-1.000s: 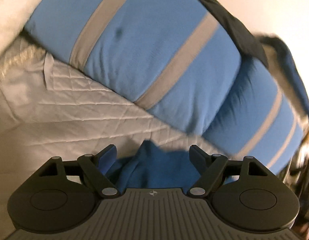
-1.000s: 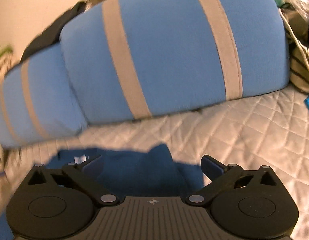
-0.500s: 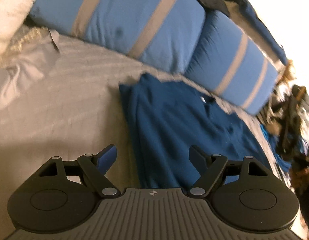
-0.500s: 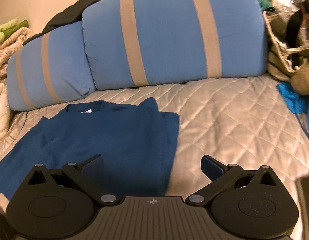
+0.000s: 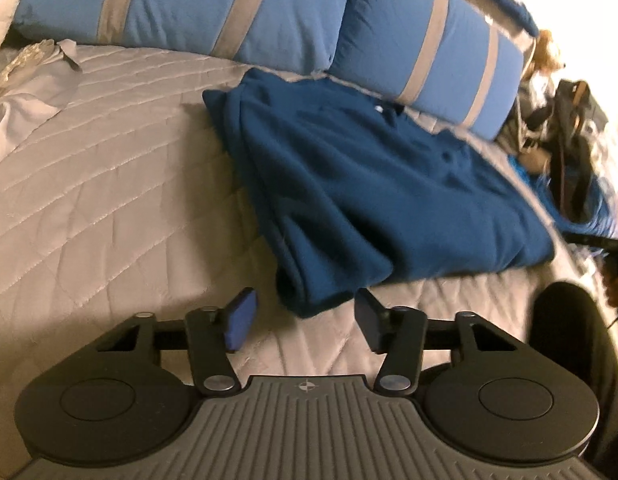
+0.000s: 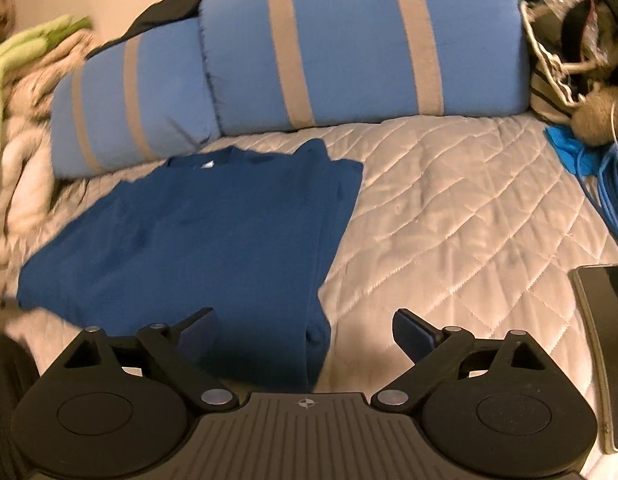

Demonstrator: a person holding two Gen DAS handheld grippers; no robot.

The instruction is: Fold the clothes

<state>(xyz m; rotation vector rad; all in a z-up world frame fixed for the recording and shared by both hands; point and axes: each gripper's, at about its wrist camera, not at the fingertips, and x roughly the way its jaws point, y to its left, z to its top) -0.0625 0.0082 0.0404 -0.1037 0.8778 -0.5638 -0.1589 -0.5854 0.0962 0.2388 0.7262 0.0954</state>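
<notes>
While both grippers hang over the bed (image 5: 89, 184), the shirt (image 5: 373, 184) lies flat on the quilt, partly folded, collar toward the pillows (image 5: 213, 4) and hem toward the jaws, so its long axis runs from pillows to near edge. Ahead of the left gripper (image 5: 305, 320) sits the shirt's near corner, a thick rolled fold just beyond the jaws, which stand wide apart and hold nothing. Left of them the quilt is bare well out to a rumpled sheet (image 5: 25, 92). Seen from the right gripper (image 6: 305, 336), the shirt (image 6: 213, 240) fills the space ahead and to the left of the jaws, its folded right edge running straight back to the pillows (image 6: 349, 40); these jaws too are spread wide and empty, the left one over the cloth. Right of them lies open quilt, then a phone (image 6: 605, 328) at the edge and blue cord (image 6: 613, 200) beyond it.
</notes>
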